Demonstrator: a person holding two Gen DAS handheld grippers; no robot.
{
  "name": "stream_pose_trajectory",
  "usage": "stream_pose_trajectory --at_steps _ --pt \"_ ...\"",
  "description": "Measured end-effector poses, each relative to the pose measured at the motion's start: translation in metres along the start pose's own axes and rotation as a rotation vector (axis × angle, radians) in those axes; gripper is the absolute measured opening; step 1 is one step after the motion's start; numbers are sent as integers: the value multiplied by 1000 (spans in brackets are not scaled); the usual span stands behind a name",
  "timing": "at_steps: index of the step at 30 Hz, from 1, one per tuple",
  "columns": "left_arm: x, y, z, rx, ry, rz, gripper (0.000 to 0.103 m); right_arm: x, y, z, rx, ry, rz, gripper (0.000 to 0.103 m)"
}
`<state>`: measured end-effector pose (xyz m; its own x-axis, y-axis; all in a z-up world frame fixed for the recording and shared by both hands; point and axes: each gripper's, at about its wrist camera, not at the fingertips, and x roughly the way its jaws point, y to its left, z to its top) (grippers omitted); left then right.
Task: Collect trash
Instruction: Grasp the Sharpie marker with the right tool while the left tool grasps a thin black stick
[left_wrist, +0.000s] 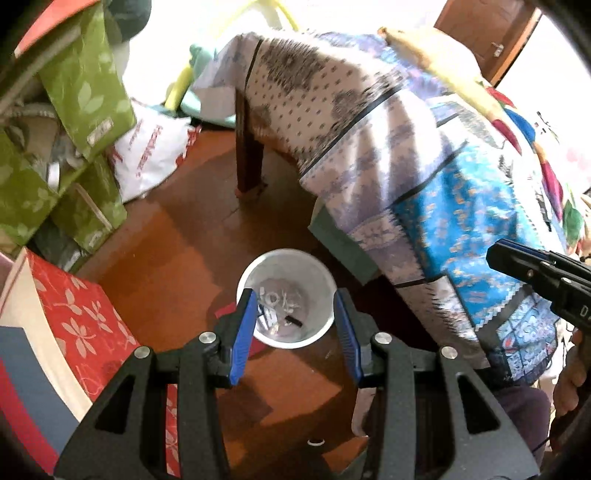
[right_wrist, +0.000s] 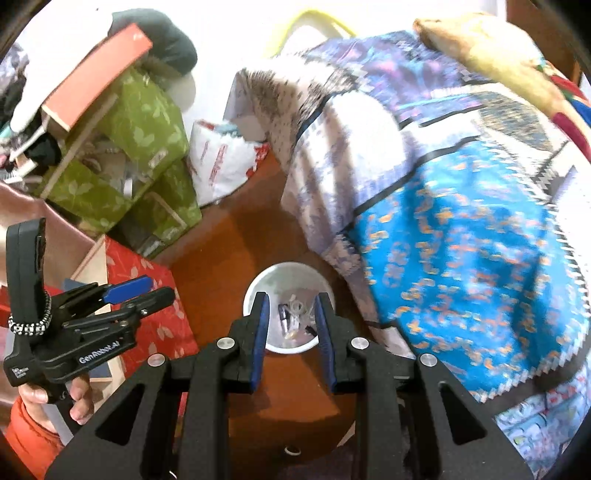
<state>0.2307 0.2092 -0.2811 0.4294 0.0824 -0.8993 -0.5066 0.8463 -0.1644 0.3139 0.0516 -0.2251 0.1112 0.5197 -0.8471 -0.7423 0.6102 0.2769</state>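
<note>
The left tool (left_wrist: 294, 314) hangs above a white bin (left_wrist: 287, 298) that stands on the brown floor (left_wrist: 166, 236); its blue-padded jaws stand moderately apart with nothing between them, and the bin's rim shows through the gap. Small bits of trash (left_wrist: 279, 306), pale scraps and a dark sliver, lie at the bottom of the bin. To the right a patterned bedspread (left_wrist: 424, 166) drapes over a bed, its edge hanging just beside the bin. At far left sit green leaf-print boxes (left_wrist: 85, 85), with a red floral box (left_wrist: 79, 317) nearer. The right tool (left_wrist: 539, 273) enters from the right edge, well apart from the bin.

In the right wrist view, the right tool (right_wrist: 291, 325) also points down at the white bin (right_wrist: 288, 314), its jaws narrow but not closed and gripping nothing; the trash (right_wrist: 293, 319) shows between them only because it lies far below. The left tool (right_wrist: 136, 291) sits at the left, a hand (right_wrist: 55, 402) in an orange sleeve on its handle, over the red floral box (right_wrist: 155, 295).

Both tools look empty above the bin, so a drop appears done and the step in hand is likely pulling clear. The next move calls for spotting further litter on the floor or bed, none of which shows plainly here, and opening wider before reaching.
</note>
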Motion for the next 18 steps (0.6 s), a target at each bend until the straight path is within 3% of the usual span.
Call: stream_pose_trajectory --at_steps 5,11,18 --pt "-29 -34 8 50 -64 -3 42 -40 -22 -8 36 -82 -41 23" --pt "-60 -98 22 127 -137 -68 42 -91 -62 -22 88 -175 -113 23" --pt "-71 -176 28 251 -191 -115 42 -143 -120 -47 152 -265 -239 23"
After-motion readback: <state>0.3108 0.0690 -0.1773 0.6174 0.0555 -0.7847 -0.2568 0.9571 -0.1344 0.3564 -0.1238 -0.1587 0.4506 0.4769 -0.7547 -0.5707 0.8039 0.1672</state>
